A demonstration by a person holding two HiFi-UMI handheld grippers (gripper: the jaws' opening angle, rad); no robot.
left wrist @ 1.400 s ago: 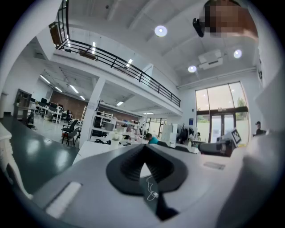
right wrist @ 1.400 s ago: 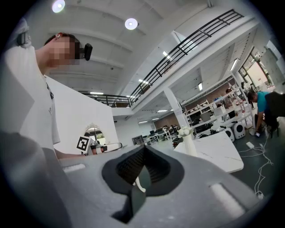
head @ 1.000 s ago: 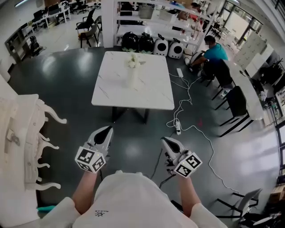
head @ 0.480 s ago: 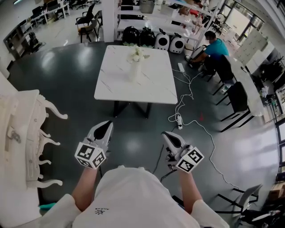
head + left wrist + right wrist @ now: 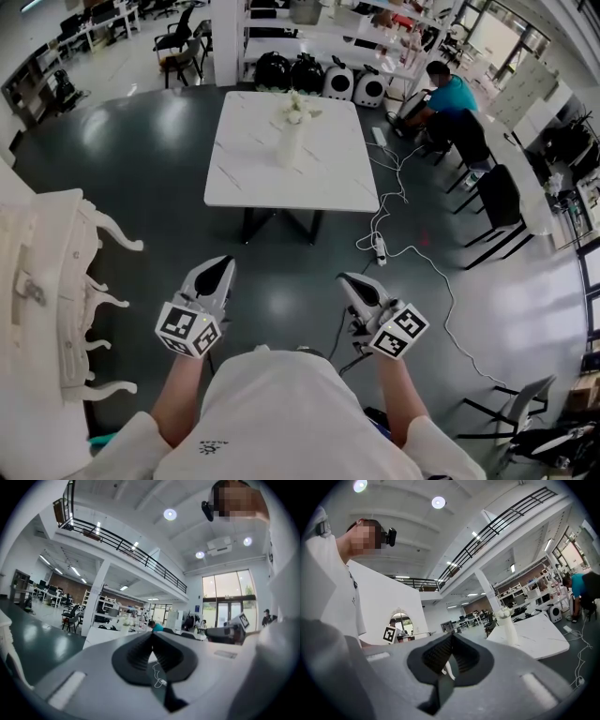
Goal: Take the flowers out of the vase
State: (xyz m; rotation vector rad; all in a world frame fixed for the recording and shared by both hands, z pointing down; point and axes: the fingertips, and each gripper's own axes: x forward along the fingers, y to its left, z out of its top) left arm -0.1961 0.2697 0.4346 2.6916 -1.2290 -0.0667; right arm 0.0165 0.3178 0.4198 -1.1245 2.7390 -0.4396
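A tall white vase (image 5: pixel 291 145) with white flowers (image 5: pixel 298 108) stands upright near the far middle of a white marble table (image 5: pixel 253 173). Both grippers are held level over the dark floor, well short of the table and pointing towards it. My left gripper (image 5: pixel 218 270) is shut with nothing in it, and so is my right gripper (image 5: pixel 351 284). The right gripper view shows its jaws (image 5: pixel 452 635) closed together, with the vase (image 5: pixel 509 632) and flowers (image 5: pixel 503 613) to their right on the table (image 5: pixel 539 637). In the left gripper view the closed jaws (image 5: pixel 151 634) partly hide the distant table (image 5: pixel 110 635).
An ornate white piece of furniture (image 5: pixel 47 281) stands close on the left. Cables and a power strip (image 5: pixel 380 248) lie on the floor right of the table. Black chairs (image 5: pixel 497 202) and a crouching person (image 5: pixel 450 94) are at the right, shelving (image 5: pixel 323 37) behind.
The table, the cables and the floor have slid slightly up and right in the head view as the person moves. Both grippers keep the same side-by-side pose, shut and empty.
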